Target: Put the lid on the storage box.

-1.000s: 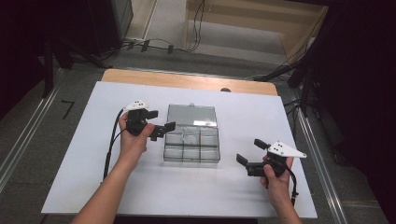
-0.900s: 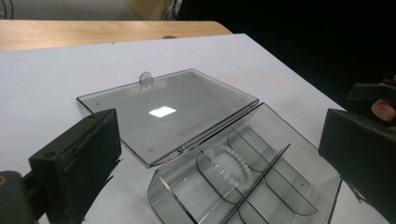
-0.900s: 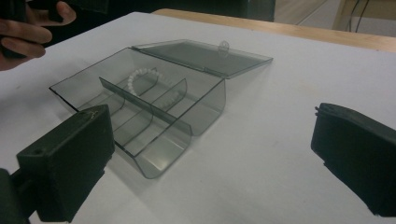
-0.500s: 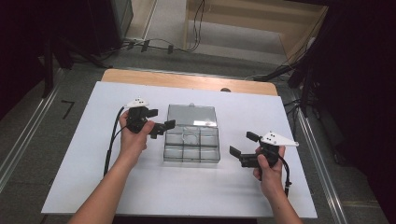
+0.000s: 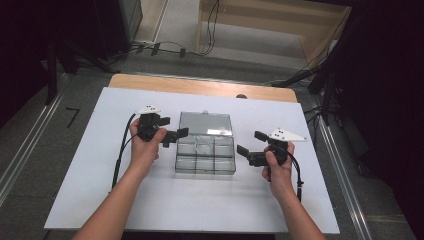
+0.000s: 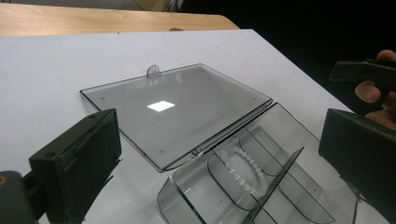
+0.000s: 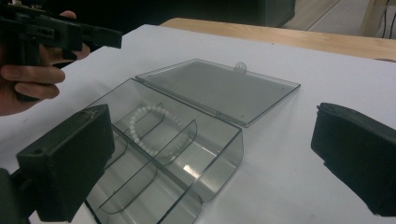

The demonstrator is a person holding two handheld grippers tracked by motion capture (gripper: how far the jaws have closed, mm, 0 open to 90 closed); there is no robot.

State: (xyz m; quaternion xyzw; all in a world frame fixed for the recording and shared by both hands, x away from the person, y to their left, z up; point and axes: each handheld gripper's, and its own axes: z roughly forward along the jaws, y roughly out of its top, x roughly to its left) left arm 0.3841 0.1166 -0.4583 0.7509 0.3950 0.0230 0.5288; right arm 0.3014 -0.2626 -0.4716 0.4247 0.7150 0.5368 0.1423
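- The clear plastic organiser box (image 5: 205, 155) sits near the middle of the white table (image 5: 90, 175), its compartments facing up
- Its lid (image 5: 206, 123) lies swung fully back, flat on the table on the far side of the box, joined along the hinge edge; a small tab sticks out at the lid's far rim
- A white bead bracelet (image 7: 149, 125) lies in a compartment of the back row, in the middle, draped across a curved divider; in my left gripper view it shows as a pale arc (image 6: 243, 169)
- The other compartments look bare as far as I can tell through the smoky plastic
- My left gripper (image 5: 176, 133) hovers just beside the box's left far corner, jaws spread wide and holding nothing
- My right gripper (image 5: 251, 142) hangs just off the box's right side, apart from it, jaws spread as well and pinching nothing
- Neither gripper touches the box or lid
- A strip of wooden tabletop (image 5: 200, 86) shows beyond the far edge of the white surface, with cables (image 5: 165, 47) on the floor behind it
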